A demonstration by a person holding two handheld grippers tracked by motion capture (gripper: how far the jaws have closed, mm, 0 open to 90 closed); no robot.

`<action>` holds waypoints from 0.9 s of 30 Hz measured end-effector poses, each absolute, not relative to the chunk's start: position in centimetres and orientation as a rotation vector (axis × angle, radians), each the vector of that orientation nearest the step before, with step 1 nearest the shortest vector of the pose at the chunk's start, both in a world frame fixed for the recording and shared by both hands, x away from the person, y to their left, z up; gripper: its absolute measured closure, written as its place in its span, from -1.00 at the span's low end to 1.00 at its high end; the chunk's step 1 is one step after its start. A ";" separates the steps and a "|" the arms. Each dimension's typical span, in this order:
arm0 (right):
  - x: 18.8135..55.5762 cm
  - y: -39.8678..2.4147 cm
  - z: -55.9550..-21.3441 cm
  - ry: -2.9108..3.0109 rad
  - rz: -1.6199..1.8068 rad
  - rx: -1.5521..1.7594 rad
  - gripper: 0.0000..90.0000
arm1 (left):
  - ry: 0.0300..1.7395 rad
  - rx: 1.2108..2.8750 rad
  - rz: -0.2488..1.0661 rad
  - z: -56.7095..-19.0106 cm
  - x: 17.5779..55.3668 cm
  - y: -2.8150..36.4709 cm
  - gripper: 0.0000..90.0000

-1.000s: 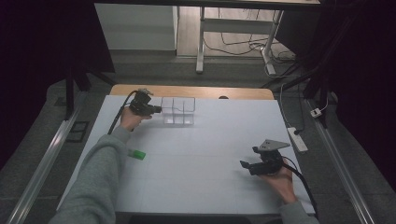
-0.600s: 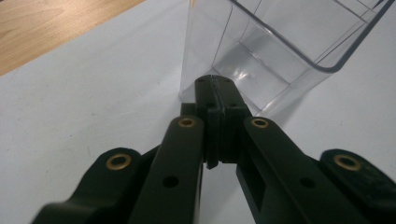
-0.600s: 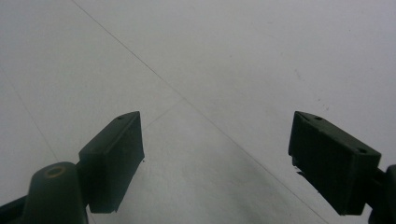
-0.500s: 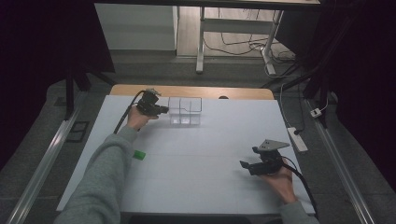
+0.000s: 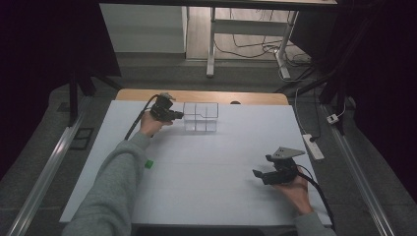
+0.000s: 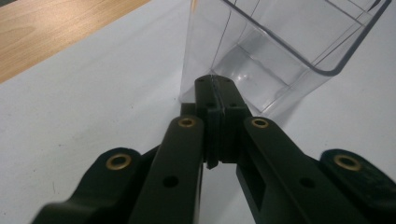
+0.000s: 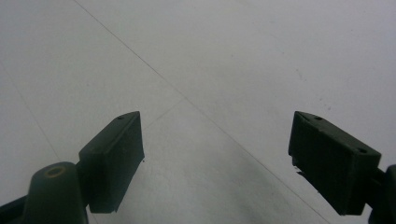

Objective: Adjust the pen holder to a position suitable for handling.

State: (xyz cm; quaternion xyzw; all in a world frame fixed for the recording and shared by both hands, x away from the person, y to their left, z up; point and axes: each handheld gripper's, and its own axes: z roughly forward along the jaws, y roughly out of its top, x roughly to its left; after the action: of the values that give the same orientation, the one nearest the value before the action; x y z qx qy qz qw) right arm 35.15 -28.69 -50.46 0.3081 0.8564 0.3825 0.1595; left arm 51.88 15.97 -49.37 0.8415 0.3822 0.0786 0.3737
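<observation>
Left gripper (image 6: 215,93) jaws pressed together, empty, tips at clear box (image 5: 200,117) corner, far side of table (image 5: 221,172), right gripper (image 7: 215,158) jaws wide, empty, green block (image 5: 148,163) near left sleeve.

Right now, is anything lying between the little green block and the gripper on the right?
No. In the high view, only bare white table lies between the green block and the right gripper.

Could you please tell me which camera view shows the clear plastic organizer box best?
The high view shows the whole clear organizer box with its compartments, near the table's far edge beside the left gripper. The left gripper view shows just one close-up corner past the shut fingers.
</observation>
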 end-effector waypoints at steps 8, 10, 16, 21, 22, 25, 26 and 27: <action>35.1 -28.8 -50.4 2.445 1.093 0.880 -0.61 | 0.967 2.143 0.204 -49.0 51.6 16.3 0.99; 35.1 -28.8 -50.3 2.443 1.093 0.881 -0.61 | 0.967 2.145 0.214 -48.7 51.4 16.5 0.99; 35.0 -28.8 -50.4 2.445 1.085 0.879 -0.61 | 0.958 2.141 0.238 -47.9 50.5 17.7 0.98; 35.1 -28.8 -50.4 2.443 1.098 0.886 -0.61 | 0.943 2.148 0.268 -47.6 49.2 18.8 0.77; 35.1 -28.8 -50.4 2.445 1.096 0.885 -0.61 | 0.938 2.152 0.268 -47.5 48.9 19.0 0.74; 35.2 -28.8 -50.4 2.440 1.107 0.885 -0.61 | 0.912 2.178 0.289 -47.3 47.9 19.5 0.48; 35.2 -28.8 -50.3 2.437 1.106 0.885 -0.61 | 0.902 2.184 0.289 -47.1 47.6 19.7 0.42; 35.2 -28.8 -50.3 2.438 1.103 0.884 -0.61 | 0.891 2.190 0.277 -47.0 47.3 20.0 0.36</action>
State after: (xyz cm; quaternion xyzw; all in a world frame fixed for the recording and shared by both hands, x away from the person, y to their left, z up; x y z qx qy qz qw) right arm 35.18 -28.84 -50.28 0.3096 0.8538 0.3864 0.1608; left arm 47.28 19.96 -46.99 0.8542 0.3476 0.1081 0.3713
